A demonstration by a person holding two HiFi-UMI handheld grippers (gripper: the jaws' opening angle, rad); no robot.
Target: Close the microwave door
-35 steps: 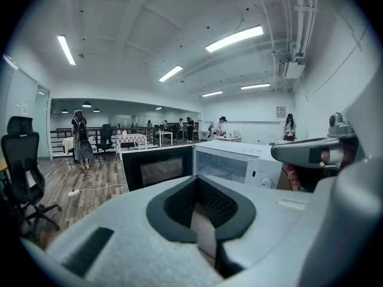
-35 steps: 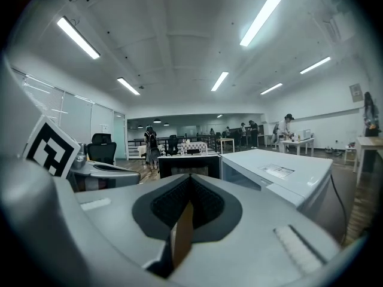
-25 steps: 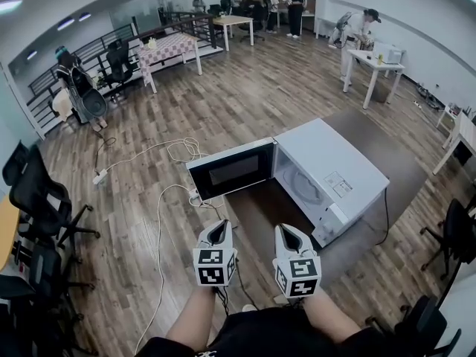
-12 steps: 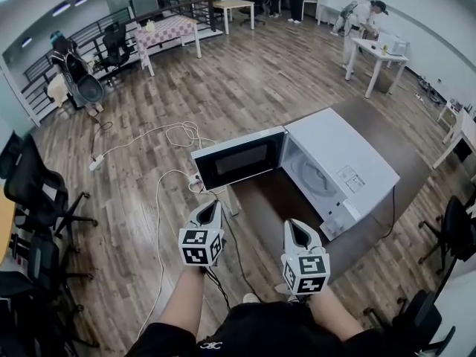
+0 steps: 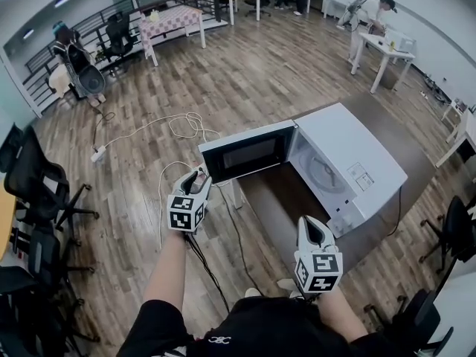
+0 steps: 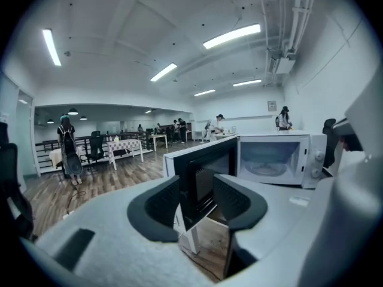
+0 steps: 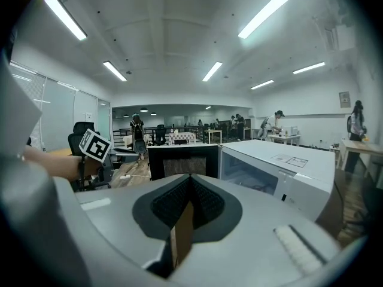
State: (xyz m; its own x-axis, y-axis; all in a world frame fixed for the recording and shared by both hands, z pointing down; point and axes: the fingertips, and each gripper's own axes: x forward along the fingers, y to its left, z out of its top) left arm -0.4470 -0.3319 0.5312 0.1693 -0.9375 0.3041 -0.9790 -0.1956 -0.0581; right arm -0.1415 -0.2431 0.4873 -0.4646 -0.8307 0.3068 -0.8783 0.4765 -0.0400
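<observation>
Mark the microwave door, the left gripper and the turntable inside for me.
microwave door [image 5: 249,153]: head view, middle of its dark window.
left gripper [image 5: 199,174]: head view, between its fingertips; jaws have just been opening, door edge shows through the gap, not gripped.
turntable [image 5: 326,175]: head view, centre of the round plate.

Bright, even light from ceiling tubes [image 7: 261,15]; strong fisheye distortion, dark corners.

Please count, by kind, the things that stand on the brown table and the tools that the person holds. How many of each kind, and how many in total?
Microwave, door open: 1
Tools: 2 (left tool, right tool)
Total: 3
</observation>
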